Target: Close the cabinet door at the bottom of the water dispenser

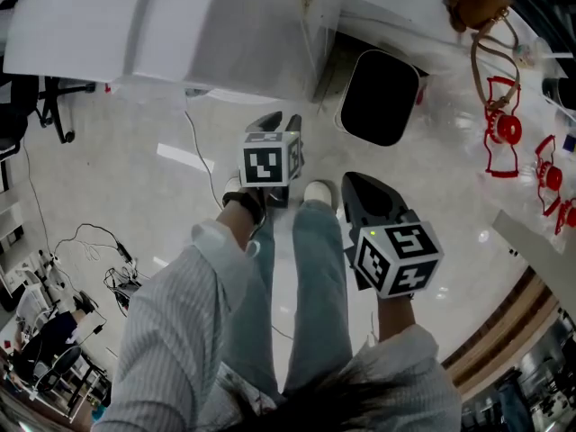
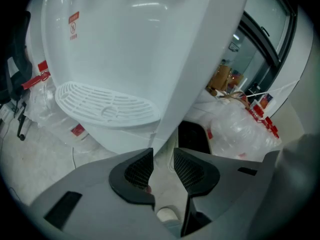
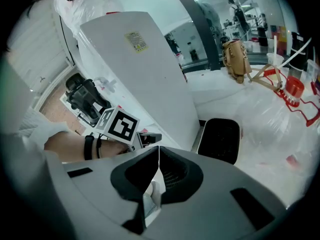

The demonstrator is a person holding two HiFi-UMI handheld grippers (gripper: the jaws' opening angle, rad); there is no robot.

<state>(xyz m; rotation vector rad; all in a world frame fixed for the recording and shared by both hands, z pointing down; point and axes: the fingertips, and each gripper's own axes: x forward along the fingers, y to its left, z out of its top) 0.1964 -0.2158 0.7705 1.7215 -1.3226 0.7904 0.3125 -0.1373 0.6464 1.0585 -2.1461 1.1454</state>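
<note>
Left claw (image 2: 163, 156), jaws spread and empty, has the open cabinet door (image 2: 200, 59) edge just ahead, rising upright beside the water dispenser (image 2: 110, 49). Right claw (image 3: 159, 159), pressed together, seems farther from that door.

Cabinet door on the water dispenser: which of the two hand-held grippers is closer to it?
Left. The left gripper has its open jaws right at the lower edge of the cabinet door; the right gripper, jaws shut and empty, hangs back from it, off to the right.

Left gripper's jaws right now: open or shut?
Open. In the left gripper view the left gripper shows its two black jaws apart, with floor visible through the gap and nothing pinched between them.
</note>
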